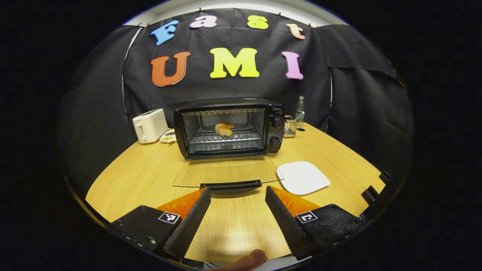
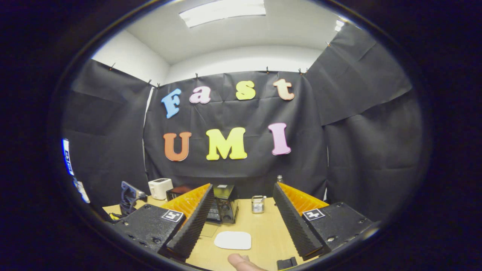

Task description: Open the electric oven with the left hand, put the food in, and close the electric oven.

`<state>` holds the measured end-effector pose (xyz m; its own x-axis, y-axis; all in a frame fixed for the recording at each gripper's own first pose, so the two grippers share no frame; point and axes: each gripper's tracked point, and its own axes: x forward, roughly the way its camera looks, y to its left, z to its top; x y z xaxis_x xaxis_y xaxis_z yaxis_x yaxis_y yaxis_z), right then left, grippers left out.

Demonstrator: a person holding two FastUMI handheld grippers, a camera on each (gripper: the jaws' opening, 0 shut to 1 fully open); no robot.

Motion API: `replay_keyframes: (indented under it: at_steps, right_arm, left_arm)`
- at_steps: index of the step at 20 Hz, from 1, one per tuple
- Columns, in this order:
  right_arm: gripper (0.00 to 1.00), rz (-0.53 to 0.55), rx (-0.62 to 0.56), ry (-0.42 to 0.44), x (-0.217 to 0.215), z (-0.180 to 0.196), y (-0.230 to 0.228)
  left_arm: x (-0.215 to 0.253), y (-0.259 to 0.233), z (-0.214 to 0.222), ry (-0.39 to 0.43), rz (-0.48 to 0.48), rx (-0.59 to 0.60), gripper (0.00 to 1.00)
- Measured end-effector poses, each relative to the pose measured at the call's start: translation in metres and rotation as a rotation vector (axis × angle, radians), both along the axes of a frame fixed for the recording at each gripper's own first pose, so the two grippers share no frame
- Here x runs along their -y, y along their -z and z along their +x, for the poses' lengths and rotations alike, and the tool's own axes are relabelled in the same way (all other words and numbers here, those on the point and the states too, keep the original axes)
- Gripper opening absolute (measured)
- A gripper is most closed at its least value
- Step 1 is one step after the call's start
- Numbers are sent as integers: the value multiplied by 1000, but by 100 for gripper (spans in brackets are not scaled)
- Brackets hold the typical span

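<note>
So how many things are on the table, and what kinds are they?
Ovens: 1, the black oven, door open
Toasters: 1, the white toaster
Breads: 1, the bread on the oven rack
Plates: 1, the white plate
Wire baskets: 1, the wire basket
Bottles: 1, the bottle
Snack trays: 1, the small tray
Total: 7

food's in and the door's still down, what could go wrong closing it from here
1. The glass door lies flat and open with its handle just beyond the left gripper, whose jaws stand open. A lift that catches only the handle's edge could slip and let the door drop.
2. The white plate sits right beside the door's corner; a wide swing could knock it.
3. The food rests on the oven rack; slamming the door may jolt it.
</note>
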<state>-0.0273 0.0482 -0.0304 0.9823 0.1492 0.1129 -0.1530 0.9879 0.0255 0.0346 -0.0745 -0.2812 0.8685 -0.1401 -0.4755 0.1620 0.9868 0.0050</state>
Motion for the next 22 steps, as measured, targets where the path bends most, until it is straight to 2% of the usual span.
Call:
replay_keyframes:
  at_steps: [7,14,22]
  right_arm:
    - [94,-31,64,7,15,-24,-9]
    - [94,16,57,21,37,-21,1]
    - [94,39,35,11,41,-17,10]
  left_arm:
    - [8,55,37,-30,4,-128,96]
    - [6,76,46,-60,-6,-180,96]
    - [2,83,58,-65,38,-218,95]
